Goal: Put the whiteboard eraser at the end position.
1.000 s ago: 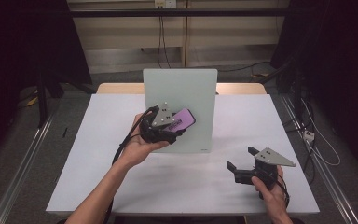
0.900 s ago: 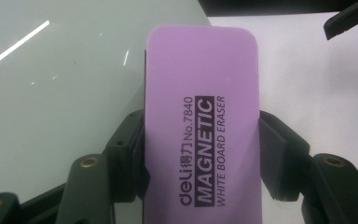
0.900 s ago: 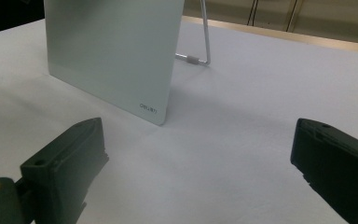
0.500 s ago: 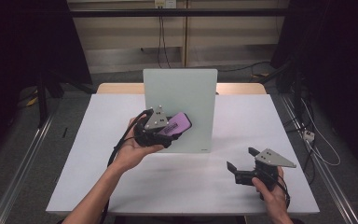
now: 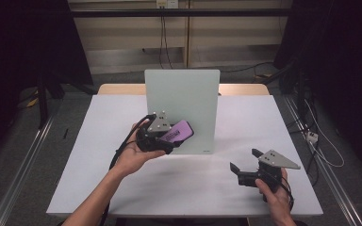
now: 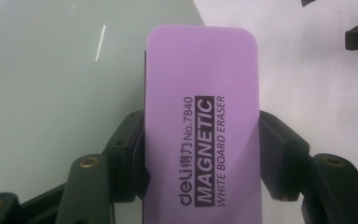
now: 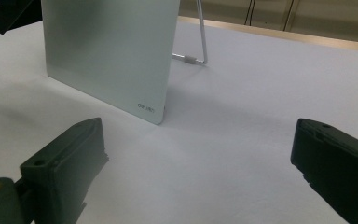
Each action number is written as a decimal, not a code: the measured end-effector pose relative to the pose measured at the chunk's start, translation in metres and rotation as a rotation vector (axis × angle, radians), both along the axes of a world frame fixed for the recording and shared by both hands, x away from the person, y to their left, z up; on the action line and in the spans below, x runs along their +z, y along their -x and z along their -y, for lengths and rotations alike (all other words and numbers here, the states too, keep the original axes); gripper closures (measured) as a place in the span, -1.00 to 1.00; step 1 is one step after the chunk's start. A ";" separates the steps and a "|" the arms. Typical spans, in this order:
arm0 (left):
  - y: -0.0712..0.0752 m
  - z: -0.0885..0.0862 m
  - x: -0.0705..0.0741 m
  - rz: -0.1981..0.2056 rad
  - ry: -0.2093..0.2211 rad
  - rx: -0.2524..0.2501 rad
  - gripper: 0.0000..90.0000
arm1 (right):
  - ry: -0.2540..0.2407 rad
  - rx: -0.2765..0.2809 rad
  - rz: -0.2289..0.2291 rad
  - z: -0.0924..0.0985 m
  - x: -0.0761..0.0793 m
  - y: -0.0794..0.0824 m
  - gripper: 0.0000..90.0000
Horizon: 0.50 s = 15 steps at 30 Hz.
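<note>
White rectangular table top spans the scene, tan wooden edge along its far side. Grey floor and cables around it.

Pale green glass board, rounded corners, stands upright at table centre, far half, propped on a thin metal wire stand behind it. Small logo at its lower right corner, seen in the right gripper view.

Left gripper, black with a grey three-cornered plate on top, sits in the person's left hand just in front of the board's lower left part. Jaws clamped on the long sides of a purple rectangular magnetic whiteboard eraser, pads pressing both edges. Eraser's printed face is up toward the camera, its far end over the board's face; can't tell if it touches the glass.

Right gripper, same build, held in the right hand at the near right of the table, well apart from the board. Jaws spread wide, nothing between them, bare table below.
</note>
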<state>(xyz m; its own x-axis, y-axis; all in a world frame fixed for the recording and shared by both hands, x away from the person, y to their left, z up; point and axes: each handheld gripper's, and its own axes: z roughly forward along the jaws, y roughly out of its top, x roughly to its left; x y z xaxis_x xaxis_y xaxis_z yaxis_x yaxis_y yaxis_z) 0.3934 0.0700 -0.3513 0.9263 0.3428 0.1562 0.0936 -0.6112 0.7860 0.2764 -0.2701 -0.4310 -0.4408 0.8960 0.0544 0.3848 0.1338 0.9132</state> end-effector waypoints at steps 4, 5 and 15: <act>0.000 -0.002 0.002 -0.024 0.000 0.015 -0.09 | 0.010 0.015 0.004 0.000 0.000 0.000 -0.94; 0.000 -0.002 0.002 -0.034 -0.005 0.014 -0.09 | 0.008 0.014 0.006 0.000 0.000 0.000 -0.94; 0.007 0.000 -0.011 -0.103 -0.092 -0.001 -0.09 | 0.007 0.014 0.006 0.000 0.000 -0.001 -0.94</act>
<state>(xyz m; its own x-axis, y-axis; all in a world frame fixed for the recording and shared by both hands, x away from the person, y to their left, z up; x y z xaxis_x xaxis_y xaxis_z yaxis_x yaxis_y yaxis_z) 0.3860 0.0702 -0.3624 0.9393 0.3309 0.0909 0.1705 -0.6799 0.7132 0.2770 -0.2700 -0.4310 -0.4537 0.8900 0.0458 0.3771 0.1451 0.9147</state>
